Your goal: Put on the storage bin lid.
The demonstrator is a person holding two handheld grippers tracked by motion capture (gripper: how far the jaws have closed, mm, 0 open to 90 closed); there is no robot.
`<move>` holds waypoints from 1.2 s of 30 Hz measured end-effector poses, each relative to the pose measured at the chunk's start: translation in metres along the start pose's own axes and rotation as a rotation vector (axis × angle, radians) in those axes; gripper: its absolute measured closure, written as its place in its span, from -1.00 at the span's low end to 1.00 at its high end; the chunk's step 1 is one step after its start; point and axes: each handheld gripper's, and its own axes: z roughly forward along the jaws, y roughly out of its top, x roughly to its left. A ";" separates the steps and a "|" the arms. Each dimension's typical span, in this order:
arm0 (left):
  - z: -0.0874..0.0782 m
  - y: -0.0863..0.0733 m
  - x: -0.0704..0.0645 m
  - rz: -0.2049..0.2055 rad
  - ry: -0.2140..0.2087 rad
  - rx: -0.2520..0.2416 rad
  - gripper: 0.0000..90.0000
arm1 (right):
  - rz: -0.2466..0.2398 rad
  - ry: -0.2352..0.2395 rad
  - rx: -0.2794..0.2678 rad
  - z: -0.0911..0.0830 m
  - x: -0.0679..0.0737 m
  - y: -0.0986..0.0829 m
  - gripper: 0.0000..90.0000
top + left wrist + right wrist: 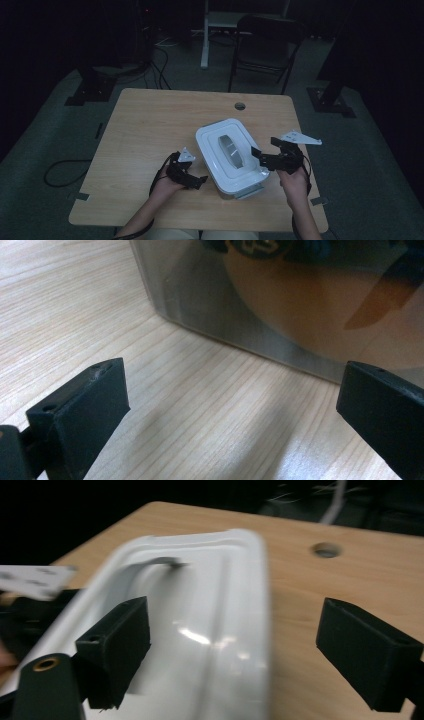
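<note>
While it sits low on the wooden table (150,130), the left gripper (196,181) has its jaws spread wide, holding nothing, just beside the near-left corner of the white lidded container (227,150) — its shiny side wall fills the left gripper view. The container lies right of the table's middle. The right gripper (257,156) — jaws wide too — straddles the lid's right edge.
</note>
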 end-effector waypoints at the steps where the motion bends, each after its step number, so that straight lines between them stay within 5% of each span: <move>1: 0.000 0.001 0.000 0.000 -0.001 -0.002 -0.98 | -0.007 -0.017 -0.010 -0.001 -0.003 0.000 -0.70; 5: -0.002 0.004 -0.001 0.001 -0.003 -0.012 -0.98 | 0.015 -0.054 -0.042 0.000 -0.029 -0.006 -0.71; 8: -0.003 0.006 -0.001 0.002 -0.005 -0.019 -0.98 | 0.022 -0.108 -0.027 0.005 -0.044 -0.012 -0.71; 17: -0.002 0.010 -0.002 0.006 -0.008 -0.021 -0.98 | 0.101 -0.160 0.019 0.029 -0.083 -0.055 -0.70; 23: -0.002 0.012 -0.001 0.013 -0.007 -0.012 -0.98 | 0.108 -0.148 0.090 0.047 -0.080 -0.085 -0.70; 29: -0.002 0.013 0.000 0.016 -0.009 -0.003 -0.98 | 0.054 -0.093 0.129 0.060 -0.061 -0.099 -0.69; 36: -0.004 0.013 0.003 0.020 0.000 0.009 -0.98 | 0.097 -0.056 0.132 0.061 -0.055 -0.104 -0.65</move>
